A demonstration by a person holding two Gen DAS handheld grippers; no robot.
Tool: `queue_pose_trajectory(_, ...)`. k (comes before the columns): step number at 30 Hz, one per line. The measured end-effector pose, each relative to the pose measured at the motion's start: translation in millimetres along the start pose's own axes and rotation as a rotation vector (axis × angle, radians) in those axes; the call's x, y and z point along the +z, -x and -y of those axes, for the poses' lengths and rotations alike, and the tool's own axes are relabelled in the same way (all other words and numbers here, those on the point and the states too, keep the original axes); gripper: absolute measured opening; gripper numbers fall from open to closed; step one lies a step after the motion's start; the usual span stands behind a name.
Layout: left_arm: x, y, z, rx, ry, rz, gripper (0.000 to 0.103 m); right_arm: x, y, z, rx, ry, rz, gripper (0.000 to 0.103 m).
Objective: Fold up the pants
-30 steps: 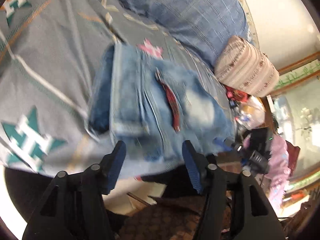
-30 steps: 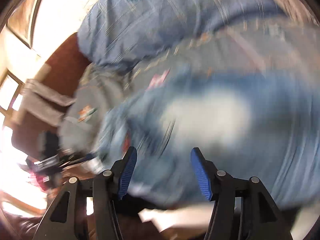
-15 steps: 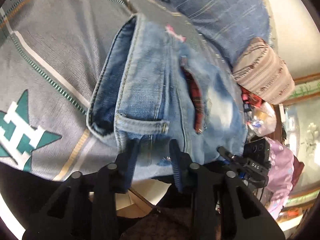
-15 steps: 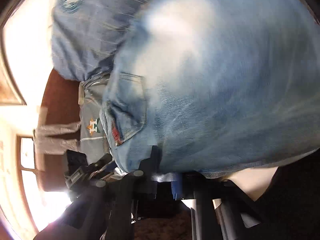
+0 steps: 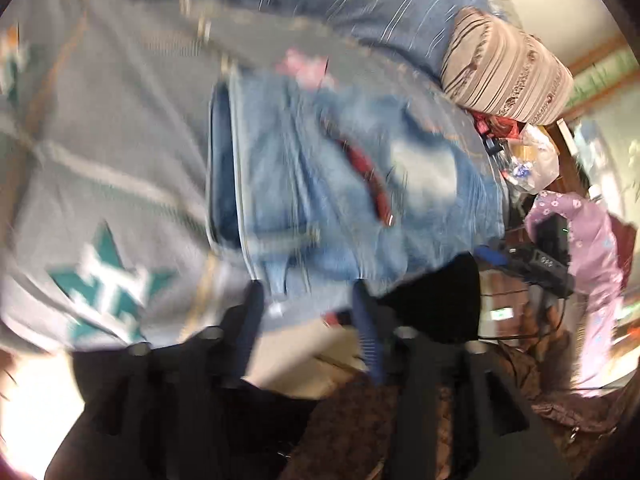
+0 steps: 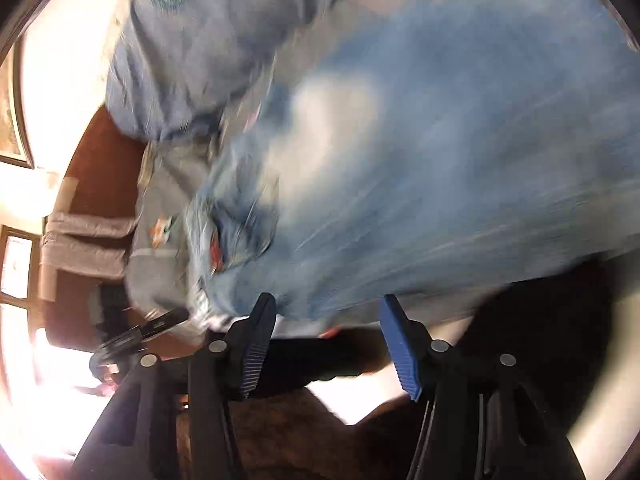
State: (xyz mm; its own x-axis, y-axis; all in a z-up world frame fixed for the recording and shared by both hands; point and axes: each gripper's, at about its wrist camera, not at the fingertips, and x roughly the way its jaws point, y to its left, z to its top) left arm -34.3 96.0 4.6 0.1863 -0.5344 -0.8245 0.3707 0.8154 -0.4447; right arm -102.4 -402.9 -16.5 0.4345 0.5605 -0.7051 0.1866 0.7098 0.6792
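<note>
jeans (image 5: 320, 196), folded, lie on the grey bedspread (image 5: 104, 128) at its near edge. left gripper (image 5: 306, 320) and right gripper (image 6: 328, 332): jaws just opened, apart, nothing between. likely next: regrip the near hem squarely, fold evenly. beyond: blue pillow (image 5: 360, 4), striped bolster (image 5: 504, 68), cluttered room.

Jeans (image 6: 440, 140) motion-blurred, cut off at right edge.

The pants (image 5: 320, 184) at the frame's centre are faded blue denim, matt and coarse, with a whitened worn patch. Under them the bedspread (image 5: 104, 152) is soft matt grey cloth. The pillow (image 5: 504, 68) at upper right is striped woven fabric. The left gripper (image 5: 306, 320) at bottom has matt black plastic arms with ribbed blue pads.
</note>
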Motion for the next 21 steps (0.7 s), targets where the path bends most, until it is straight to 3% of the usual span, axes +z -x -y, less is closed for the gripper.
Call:
queue_pose_trajectory(3, 32, 1, 2, 0.029, 0.021, 0.076, 0.066, 15, 61, 33, -0.174, -0.039, 0.241, 0.056)
queue_pose_trajectory(5, 53, -18, -9, 0.036, 0.097, 0.06, 0.066, 30, 101, 65, -0.311, -0.09, 0.421, 0.058)
queue_pose_trajectory(7, 66, -41, -18, 0.037, 0.159, 0.016, 0.066, 52, 121, 90, -0.405, -0.133, 0.54, 0.058)
queue_pose_trajectory(10, 70, -74, -34, 0.041, 0.269, -0.072, 0.066, 84, 126, 115, -0.492, -0.145, 0.6, 0.058)
queue_pose_trajectory(13, 67, -89, -29, 0.04, 0.285, -0.094, 0.065, 112, 110, 126, -0.506, -0.15, 0.583, 0.06)
queue_pose_trajectory(14, 66, -90, -22, 0.071, 0.266, -0.09, 0.065, 121, 103, 133, -0.505, -0.141, 0.578, 0.06)
queue_pose_trajectory(15, 67, -89, -16, 0.092, 0.246, -0.078, 0.065, 129, 98, 137, -0.499, -0.109, 0.558, 0.053)
queue_pose_trajectory(16, 68, -88, -15, 0.101, 0.233, -0.069, 0.065, 137, 89, 134, -0.504, -0.062, 0.522, 0.008)
queue_pose_trajectory(17, 69, -87, -11, 0.12, 0.216, -0.06, 0.065, 146, 84, 126, -0.531, -0.017, 0.502, 0.01)
queue_pose_trajectory(20, 70, -99, -7, 0.184, 0.186, -0.083, 0.066, 155, 95, 110, -0.553, 0.063, 0.622, 0.01)
queue_pose_trajectory(21, 70, -103, -6, 0.194, 0.191, -0.09, 0.066, 161, 90, 114, -0.572, 0.066, 0.608, 0.01)
